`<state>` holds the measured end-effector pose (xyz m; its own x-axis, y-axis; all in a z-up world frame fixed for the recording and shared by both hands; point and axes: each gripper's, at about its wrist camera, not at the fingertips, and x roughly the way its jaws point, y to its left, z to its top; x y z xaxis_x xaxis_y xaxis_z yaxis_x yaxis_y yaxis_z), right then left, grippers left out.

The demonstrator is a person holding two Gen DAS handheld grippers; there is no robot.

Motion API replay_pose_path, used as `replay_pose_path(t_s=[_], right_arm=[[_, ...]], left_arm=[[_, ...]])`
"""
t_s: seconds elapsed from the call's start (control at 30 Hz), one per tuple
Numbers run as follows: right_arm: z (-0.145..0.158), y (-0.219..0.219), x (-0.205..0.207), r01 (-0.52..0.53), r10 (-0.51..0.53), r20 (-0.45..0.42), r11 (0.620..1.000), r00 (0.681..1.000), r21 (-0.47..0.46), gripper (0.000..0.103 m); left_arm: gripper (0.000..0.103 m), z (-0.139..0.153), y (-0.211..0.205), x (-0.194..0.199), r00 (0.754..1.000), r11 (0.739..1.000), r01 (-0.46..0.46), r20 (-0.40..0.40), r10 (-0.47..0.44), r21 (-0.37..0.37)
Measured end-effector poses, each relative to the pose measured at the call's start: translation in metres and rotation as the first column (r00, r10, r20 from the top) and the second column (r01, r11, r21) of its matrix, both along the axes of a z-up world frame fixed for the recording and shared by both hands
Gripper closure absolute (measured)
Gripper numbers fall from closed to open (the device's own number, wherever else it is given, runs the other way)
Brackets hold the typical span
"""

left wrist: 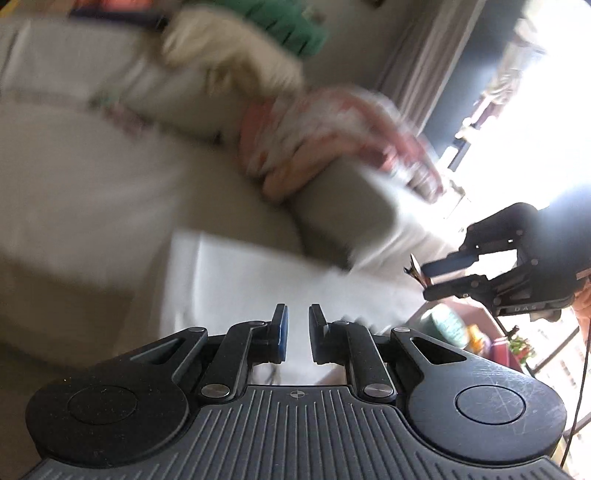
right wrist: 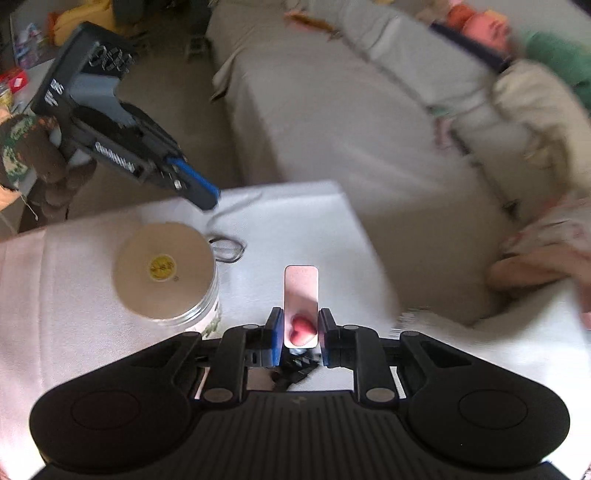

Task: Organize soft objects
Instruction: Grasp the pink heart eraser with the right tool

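My right gripper (right wrist: 300, 325) is shut on a flat pink piece with a red heart (right wrist: 301, 295), which stands up between the pads above a white-covered table (right wrist: 92, 236). In the left wrist view the same gripper (left wrist: 424, 280) hangs at the right, a thin edge showing at its tips. My left gripper (left wrist: 297, 328) has its pads nearly together with nothing between them; it also appears at the upper left (right wrist: 207, 195), over the table's far edge. On the grey sofa (right wrist: 332, 110) lie a floral pink-white cushion (left wrist: 332, 129), a cream fluffy one (left wrist: 229, 62) and a green one (left wrist: 295, 29), all blurred.
A clear jar with a beige lid (right wrist: 164, 269) stands on the table, left of my right gripper. A dark cable loop (right wrist: 227, 249) lies just behind it. A hand in a patterned sleeve (right wrist: 22, 147) holds the left gripper. Cluttered floor items sit at the far left.
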<state>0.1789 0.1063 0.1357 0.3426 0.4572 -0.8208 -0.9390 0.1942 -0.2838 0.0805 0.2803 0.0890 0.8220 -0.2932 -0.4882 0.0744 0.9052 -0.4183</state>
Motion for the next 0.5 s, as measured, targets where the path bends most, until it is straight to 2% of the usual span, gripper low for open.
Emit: replay_pose_path(t_s=[0.1, 0.17, 0.23, 0.3, 0.37, 0.43, 0.5], right_arm=[[0.03, -0.025, -0.022, 0.034, -0.039, 0.058, 0.996, 0.998, 0.089, 0.084], [0.042, -0.045, -0.034, 0.082, -0.096, 0.078, 0.983, 0.992, 0.163, 0.084], [0.042, -0.06, -0.051, 0.179, -0.2, 0.06, 0.951, 0.978, 0.252, 0.084], [0.027, -0.068, -0.06, 0.314, -0.317, -0.035, 0.908, 0.948, 0.277, 0.084], [0.004, -0.073, -0.068, 0.428, -0.401, -0.152, 0.87, 0.903, 0.246, 0.084], [-0.028, -0.075, -0.079, 0.484, -0.441, -0.223, 0.85, 0.869, 0.206, 0.084], [-0.053, -0.075, -0.087, 0.517, -0.468, -0.253, 0.836, 0.847, 0.184, 0.084]], left_arm=[[0.089, 0.026, -0.009, -0.01, 1.0, 0.999, -0.007, 0.015, 0.006, 0.05], [0.088, 0.021, -0.012, -0.01, 1.0, 0.997, -0.019, -0.011, 0.019, 0.068], [0.086, 0.003, -0.014, -0.006, 0.997, 0.998, 0.004, -0.079, 0.002, 0.068], [0.086, -0.02, -0.017, -0.004, 0.99, 0.997, 0.017, -0.138, -0.007, 0.075], [0.086, -0.036, -0.022, -0.007, 0.988, 0.993, 0.022, -0.155, -0.004, 0.115], [0.086, -0.047, -0.026, -0.007, 0.988, 0.989, 0.003, -0.153, 0.02, 0.15], [0.085, -0.054, -0.028, -0.005, 0.988, 0.985, 0.002, -0.15, 0.024, 0.175]])
